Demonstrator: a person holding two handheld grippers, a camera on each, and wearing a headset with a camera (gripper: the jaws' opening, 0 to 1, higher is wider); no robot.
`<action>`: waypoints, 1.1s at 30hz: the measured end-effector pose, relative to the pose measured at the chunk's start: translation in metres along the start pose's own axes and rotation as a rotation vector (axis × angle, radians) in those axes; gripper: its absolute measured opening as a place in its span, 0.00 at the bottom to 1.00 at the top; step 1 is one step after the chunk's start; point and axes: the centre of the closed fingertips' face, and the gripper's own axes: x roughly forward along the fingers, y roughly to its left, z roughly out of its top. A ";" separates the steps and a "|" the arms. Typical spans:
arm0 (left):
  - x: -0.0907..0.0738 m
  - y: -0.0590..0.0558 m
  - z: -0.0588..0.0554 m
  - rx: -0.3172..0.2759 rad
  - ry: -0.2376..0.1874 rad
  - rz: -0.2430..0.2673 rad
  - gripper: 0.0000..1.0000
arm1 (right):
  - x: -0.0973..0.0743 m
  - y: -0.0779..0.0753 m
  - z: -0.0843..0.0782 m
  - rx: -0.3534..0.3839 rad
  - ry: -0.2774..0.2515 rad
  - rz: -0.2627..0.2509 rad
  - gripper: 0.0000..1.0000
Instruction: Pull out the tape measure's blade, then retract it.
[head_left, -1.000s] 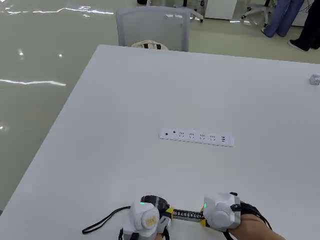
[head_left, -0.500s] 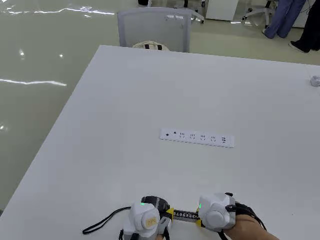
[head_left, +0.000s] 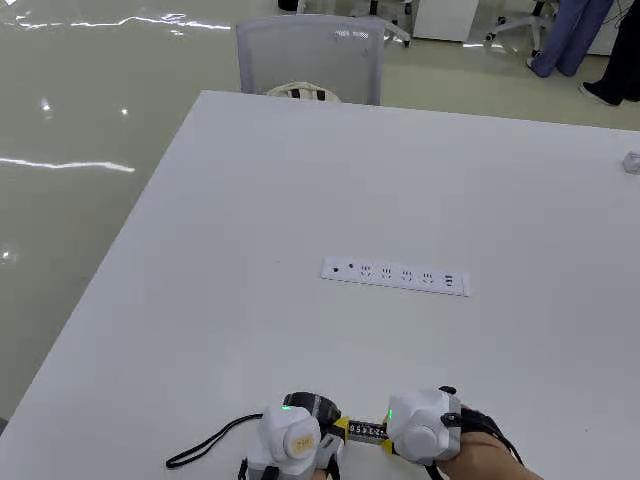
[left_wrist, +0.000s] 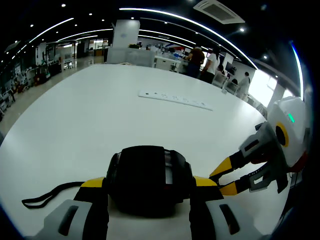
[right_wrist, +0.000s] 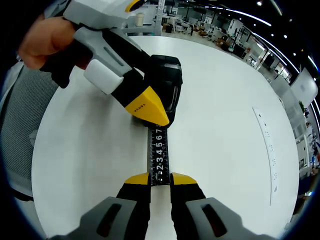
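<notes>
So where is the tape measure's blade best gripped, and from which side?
At the free tip of the blade, end-on from the side away from the case: it lies straight and flat there. The right tongs pinch it; the left tongs clamp the case.

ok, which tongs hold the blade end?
The right tongs, pinching the numbered blade; the left tongs clamp the black case instead.

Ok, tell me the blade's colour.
Black blade with white numerals; right gripper view shows it best.
</notes>
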 end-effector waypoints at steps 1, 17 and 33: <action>0.000 0.000 0.000 0.000 0.000 0.000 0.62 | 0.000 0.000 0.001 0.000 -0.001 0.000 0.14; -0.001 0.000 0.000 0.003 0.003 -0.003 0.62 | 0.007 0.001 0.015 -0.005 -0.010 0.002 0.14; 0.000 0.000 0.000 0.004 0.006 -0.004 0.62 | 0.016 0.001 0.033 -0.008 -0.029 0.009 0.14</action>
